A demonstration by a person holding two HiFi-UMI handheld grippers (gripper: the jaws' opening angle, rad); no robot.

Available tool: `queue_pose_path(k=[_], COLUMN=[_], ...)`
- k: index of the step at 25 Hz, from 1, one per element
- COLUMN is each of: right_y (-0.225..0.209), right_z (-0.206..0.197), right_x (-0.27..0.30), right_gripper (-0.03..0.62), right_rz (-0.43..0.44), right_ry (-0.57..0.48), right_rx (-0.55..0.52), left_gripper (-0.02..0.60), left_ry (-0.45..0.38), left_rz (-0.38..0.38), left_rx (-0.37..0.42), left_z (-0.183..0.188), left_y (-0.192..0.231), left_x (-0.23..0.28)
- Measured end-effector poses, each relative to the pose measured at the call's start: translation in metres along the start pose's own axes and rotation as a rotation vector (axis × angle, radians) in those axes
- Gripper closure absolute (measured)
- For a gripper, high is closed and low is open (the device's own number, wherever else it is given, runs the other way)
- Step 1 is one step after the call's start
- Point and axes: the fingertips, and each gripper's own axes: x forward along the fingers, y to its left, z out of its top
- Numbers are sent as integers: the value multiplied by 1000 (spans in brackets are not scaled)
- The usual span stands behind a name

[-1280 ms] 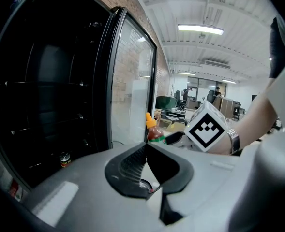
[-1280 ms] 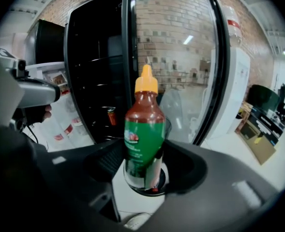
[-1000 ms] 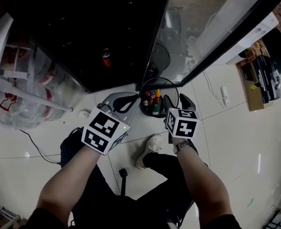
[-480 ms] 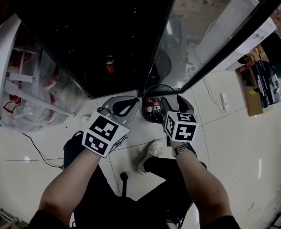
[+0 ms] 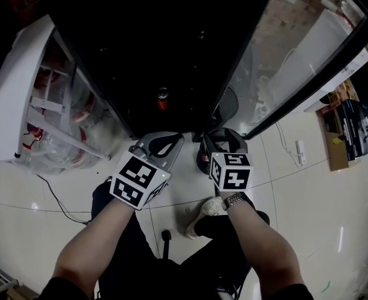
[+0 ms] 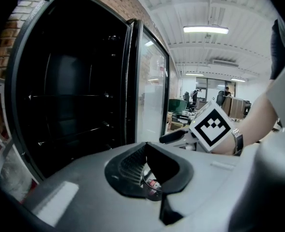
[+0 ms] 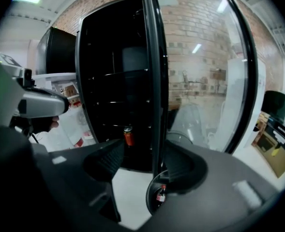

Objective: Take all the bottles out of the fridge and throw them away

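One bottle point(image 5: 162, 99) with a red label stands on the floor of the dark open fridge point(image 5: 171, 36); the right gripper view shows the bottle point(image 7: 128, 136) just left of the door edge. My left gripper point(image 5: 163, 137) is open and holds nothing, in front of the fridge's lower edge. My right gripper point(image 5: 221, 136) is open too, over the round black bin point(image 5: 200, 161). The bin point(image 7: 157, 197) holds several bottles, one of them a red-labelled one point(image 7: 160, 195). In the left gripper view the bin's bottles point(image 6: 151, 182) show through the open left gripper point(image 6: 149, 153).
The fridge's glass door point(image 5: 296, 61) stands open to the right, its edge point(image 7: 152, 81) right ahead of my right gripper point(image 7: 142, 158). A white rack with plastic-wrapped goods point(image 5: 52, 130) stands at the left. A shoe point(image 5: 202, 211) and a cable point(image 5: 59, 195) are on the tiled floor.
Both grippers have risen and moved closer to the fridge opening. The bin, seen in full between them before, is now mostly hidden under the right gripper.
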Motion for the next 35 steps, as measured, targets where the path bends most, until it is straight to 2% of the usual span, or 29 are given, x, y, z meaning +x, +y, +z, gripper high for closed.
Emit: queue_pose_path(k=[6, 23, 32, 35], right_y=[30, 94, 102, 96], right_z=[13, 8, -7, -17], right_x=[28, 154, 223, 242], right_gripper=[339, 338, 303, 295], right_rz=[49, 159, 166, 141], right_ry=[1, 78, 132, 171], right_rx=[-44, -138, -141, -121], left_gripper=[577, 577, 572, 572], left_ry=[9, 66, 86, 90], left_rz=[37, 131, 137, 134], left_rx=[-11, -29, -47, -59], left_z=[-6, -55, -80, -86], left_y=[31, 134, 167, 172], left_x=[-6, 12, 28, 32])
